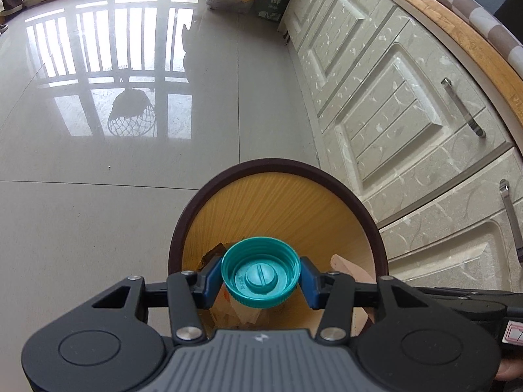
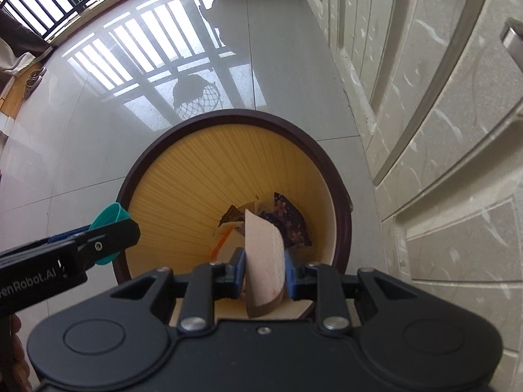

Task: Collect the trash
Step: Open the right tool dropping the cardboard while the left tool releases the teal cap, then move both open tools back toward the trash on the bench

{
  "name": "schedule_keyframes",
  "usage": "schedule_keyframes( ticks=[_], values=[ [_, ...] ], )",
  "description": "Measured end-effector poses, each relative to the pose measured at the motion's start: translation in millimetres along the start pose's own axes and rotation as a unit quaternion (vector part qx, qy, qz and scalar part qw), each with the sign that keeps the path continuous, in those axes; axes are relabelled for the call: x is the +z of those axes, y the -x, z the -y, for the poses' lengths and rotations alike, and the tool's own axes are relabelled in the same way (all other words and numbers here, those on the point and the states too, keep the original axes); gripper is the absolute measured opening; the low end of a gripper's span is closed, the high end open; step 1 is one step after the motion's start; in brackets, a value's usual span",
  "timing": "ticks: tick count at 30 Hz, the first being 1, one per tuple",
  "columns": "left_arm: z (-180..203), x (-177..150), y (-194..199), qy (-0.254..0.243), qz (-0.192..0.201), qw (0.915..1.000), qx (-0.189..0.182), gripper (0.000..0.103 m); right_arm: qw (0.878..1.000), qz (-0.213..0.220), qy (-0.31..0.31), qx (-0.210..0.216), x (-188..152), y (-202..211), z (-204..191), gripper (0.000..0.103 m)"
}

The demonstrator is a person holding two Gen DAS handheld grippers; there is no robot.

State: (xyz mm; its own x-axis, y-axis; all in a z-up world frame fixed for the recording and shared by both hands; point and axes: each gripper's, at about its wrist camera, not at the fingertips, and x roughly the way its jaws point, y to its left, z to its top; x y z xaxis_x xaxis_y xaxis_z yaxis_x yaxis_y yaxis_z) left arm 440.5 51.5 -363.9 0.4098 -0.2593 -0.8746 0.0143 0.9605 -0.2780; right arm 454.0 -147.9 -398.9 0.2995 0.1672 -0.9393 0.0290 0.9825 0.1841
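Drop step: left gripper [image 1: 261, 272] clamping teal cap [image 1: 261, 272], right gripper [image 2: 264, 272] clamping pale curved scrap [image 2: 264, 261], both over bin [image 2: 228, 114] mouth; next, likely open fingers to release

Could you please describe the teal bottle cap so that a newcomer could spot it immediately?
Find the round wastebasket on the floor beside the cabinets. Over it, the left gripper pinches the teal bottle cap; it is the only teal, ridged round piece, unlike the pale card beside it.
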Motion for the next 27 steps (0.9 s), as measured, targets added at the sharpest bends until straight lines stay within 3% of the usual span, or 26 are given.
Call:
schedule_keyframes(
  ticks=[5, 14, 16, 19, 27],
  values=[
    [-6, 0, -4, 0.01, -0.007, 0.9999, 0.0, 0.05, 0.999, 0.002, 0.038, -0.033, -1, 0, -4, 0.035],
    [-3, -1, -11, 0.003, -0.016, 0.9999, 0.003, 0.051, 0.999, -0.005, 0.036, -0.035, 0, 1, -1, 0.035],
    [-3, 0, -12, -0.001, -0.021, 0.9997, 0.015, 0.056, 0.998, -0.006, 0.042, -0.038, 0, 2, -3, 0.035],
    [-5, -1, -14, -0.004, -0.028, 0.9992, 0.026, 0.075, 0.998, -0.01, 0.051, -0.042, 0, 1, -4, 0.035],
    [-13, -6, -17, -0.009, -0.053, 0.9975, 0.046, 0.084, 0.996, -0.008, 0.072, -0.044, -2, 1, -5, 0.046]
  ],
)
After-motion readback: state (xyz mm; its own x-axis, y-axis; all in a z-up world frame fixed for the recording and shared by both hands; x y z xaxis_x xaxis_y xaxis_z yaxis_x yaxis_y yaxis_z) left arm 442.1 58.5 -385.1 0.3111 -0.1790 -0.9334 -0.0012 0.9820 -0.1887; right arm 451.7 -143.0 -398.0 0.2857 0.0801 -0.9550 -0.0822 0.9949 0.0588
